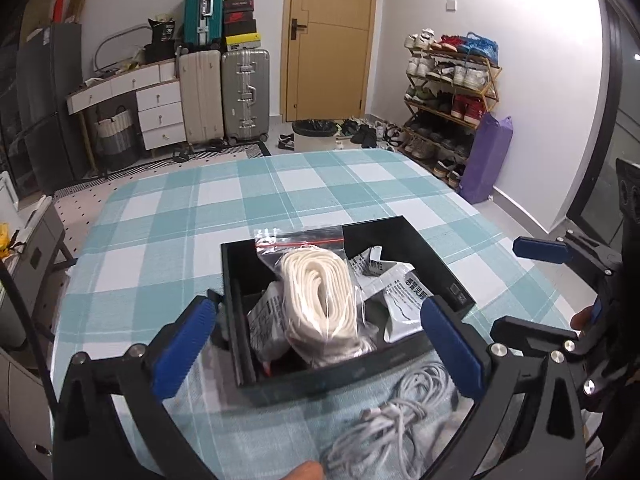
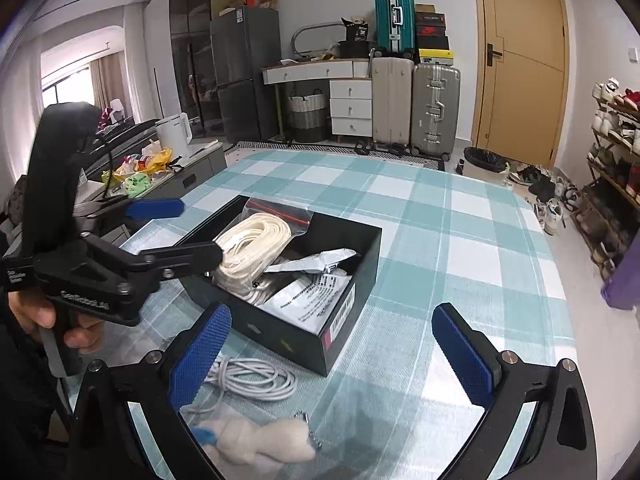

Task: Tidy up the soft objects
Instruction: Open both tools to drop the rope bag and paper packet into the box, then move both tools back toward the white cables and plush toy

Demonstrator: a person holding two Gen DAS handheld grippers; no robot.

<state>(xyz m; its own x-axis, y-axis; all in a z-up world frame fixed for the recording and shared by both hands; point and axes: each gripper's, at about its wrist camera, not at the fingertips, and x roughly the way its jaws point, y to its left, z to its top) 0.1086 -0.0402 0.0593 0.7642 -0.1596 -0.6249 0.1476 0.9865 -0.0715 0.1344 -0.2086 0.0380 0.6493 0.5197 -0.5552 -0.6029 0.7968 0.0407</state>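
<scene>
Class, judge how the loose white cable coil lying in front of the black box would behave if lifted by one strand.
The white cable coil is loosely looped, so it would probably sag and unwind. It looks thin, so likely light.

Woven cloth (image 1: 280,184), teal-and-white check, matt. Black box (image 2: 288,336), smooth card, faint sheen. Clear glossy plastic bag (image 1: 304,248) around cream cord (image 1: 320,292), soft and ribbed. White packets (image 2: 308,300), crinkled, printed. White cable (image 2: 256,380), smooth plastic. Fluffy cream toy (image 2: 260,440). Blue pads (image 2: 196,360), knurled rubber; black matt plastic arms with shiny metal screws.
</scene>
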